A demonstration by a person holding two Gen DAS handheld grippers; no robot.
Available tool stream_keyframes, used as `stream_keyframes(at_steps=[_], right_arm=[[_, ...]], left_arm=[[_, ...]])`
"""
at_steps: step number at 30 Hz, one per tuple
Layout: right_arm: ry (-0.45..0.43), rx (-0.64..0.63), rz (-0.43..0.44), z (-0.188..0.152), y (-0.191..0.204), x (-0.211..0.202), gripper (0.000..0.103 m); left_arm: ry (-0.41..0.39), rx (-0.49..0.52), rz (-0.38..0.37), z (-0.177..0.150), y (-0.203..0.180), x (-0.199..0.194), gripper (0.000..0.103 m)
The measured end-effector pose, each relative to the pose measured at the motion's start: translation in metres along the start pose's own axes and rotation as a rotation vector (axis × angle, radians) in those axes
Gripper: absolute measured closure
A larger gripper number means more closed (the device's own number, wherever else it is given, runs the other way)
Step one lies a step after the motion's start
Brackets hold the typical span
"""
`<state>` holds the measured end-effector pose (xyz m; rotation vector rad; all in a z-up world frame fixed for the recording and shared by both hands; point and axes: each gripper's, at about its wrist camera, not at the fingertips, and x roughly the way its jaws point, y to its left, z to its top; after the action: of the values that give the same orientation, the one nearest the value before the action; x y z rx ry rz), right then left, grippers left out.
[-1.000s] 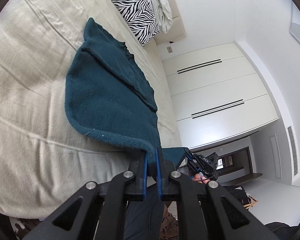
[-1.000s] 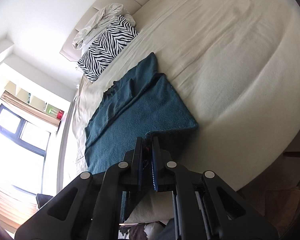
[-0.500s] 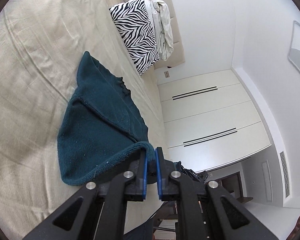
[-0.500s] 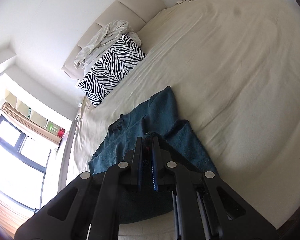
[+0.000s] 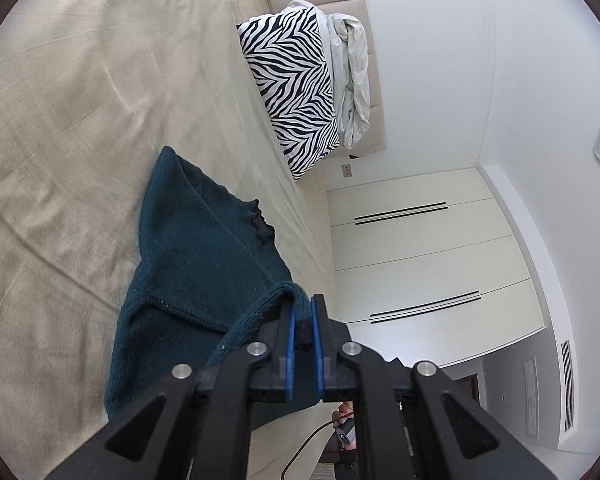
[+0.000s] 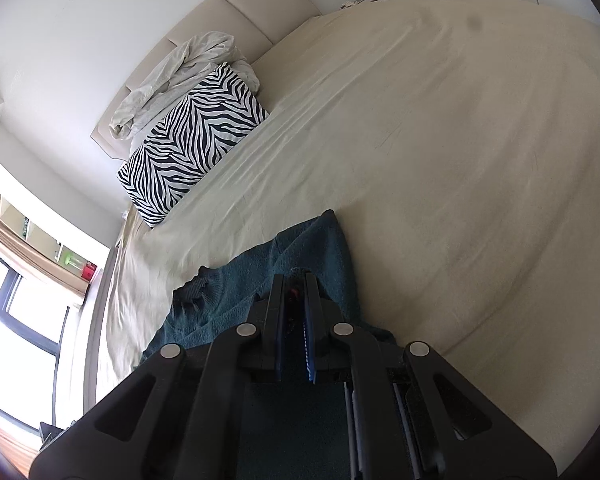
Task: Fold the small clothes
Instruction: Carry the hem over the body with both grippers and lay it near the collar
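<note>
A dark teal knitted sweater (image 5: 188, 256) lies on the beige bed sheet (image 5: 80, 120). My left gripper (image 5: 302, 304) is shut on its ribbed hem, which is lifted and curled over the sweater's body. My right gripper (image 6: 294, 282) is shut on another part of the hem and holds it above the sweater (image 6: 320, 248), whose far part lies flat on the sheet (image 6: 460, 160). The cloth under both grippers is hidden by the fingers.
A zebra-print pillow (image 5: 296, 80) and a crumpled white cloth (image 5: 352, 76) rest against the headboard; both also show in the right wrist view, the pillow (image 6: 192, 140) below the cloth (image 6: 172, 76). White wardrobe doors (image 5: 428, 248) stand beside the bed. A window (image 6: 16, 320) is at the left.
Both grippers have carried the hem forward over the sweater toward its collar end, so the near part now lies doubled over the far part. Both stay shut.
</note>
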<state>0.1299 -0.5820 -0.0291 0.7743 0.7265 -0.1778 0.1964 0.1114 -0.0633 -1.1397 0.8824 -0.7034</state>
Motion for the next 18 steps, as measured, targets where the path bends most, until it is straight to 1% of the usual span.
stream_keyframes(at_steps=[7,10,12,14,16,17,18], right_arm=[[0.015,0.003,-0.055,0.024,0.003,0.068,0.096],[0.02,0.014,-0.072,0.034,0.003,0.093,0.096],[0.021,0.02,-0.084,0.039,0.002,0.108,0.095],[0.024,0.027,-0.085,0.045,0.002,0.124,0.095],[0.039,0.018,-0.085,0.05,0.003,0.141,0.093],[0.049,0.011,-0.095,0.051,0.003,0.149,0.093],[0.058,0.002,-0.11,0.053,0.003,0.157,0.093]], left_arm=[[-0.021,-0.03,0.037,0.045,0.018,0.04,0.095],[-0.056,-0.048,0.033,0.064,0.025,0.047,0.099],[-0.076,-0.055,0.034,0.075,0.03,0.049,0.099],[-0.085,-0.056,0.046,0.082,0.034,0.052,0.099],[-0.079,-0.044,0.062,0.08,0.037,0.055,0.099],[-0.074,-0.028,0.083,0.078,0.037,0.056,0.099],[-0.069,-0.01,0.106,0.075,0.038,0.058,0.096]])
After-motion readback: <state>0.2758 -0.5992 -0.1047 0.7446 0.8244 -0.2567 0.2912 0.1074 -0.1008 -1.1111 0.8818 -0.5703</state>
